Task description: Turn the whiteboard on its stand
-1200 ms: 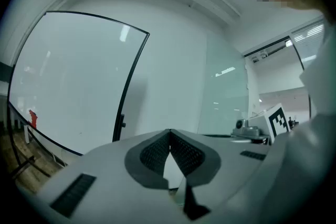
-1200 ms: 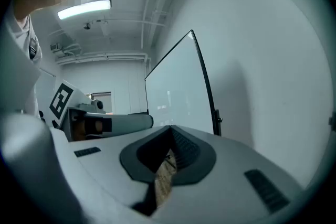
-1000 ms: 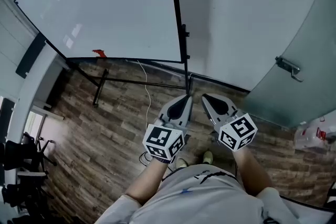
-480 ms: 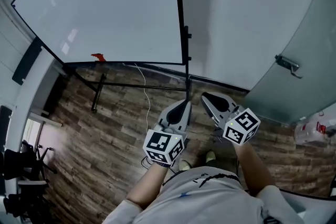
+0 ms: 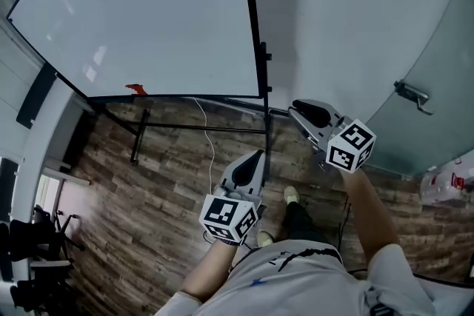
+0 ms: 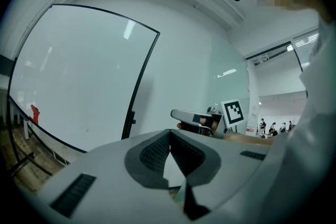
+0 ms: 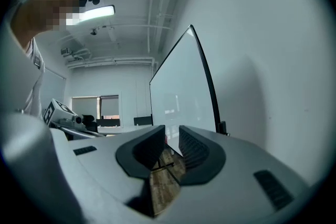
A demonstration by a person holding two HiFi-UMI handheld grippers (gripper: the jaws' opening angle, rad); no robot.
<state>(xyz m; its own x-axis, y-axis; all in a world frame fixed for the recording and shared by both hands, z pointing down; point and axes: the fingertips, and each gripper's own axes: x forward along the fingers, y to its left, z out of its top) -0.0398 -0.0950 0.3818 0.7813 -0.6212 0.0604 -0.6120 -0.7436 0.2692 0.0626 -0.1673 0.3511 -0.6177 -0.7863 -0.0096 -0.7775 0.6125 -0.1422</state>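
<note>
One whiteboard above wood-plank floor

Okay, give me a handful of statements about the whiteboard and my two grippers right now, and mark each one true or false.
1. The whiteboard stands on a wood-plank floor. True.
2. The right gripper is clamped on the whiteboard's frame. False: its jaws have just been opening and stand apart, with nothing between them.
3. The left gripper has its jaws together and holds nothing. True.
4. A blue marker sits at the whiteboard's bottom edge. False: the small object there is red.
</note>
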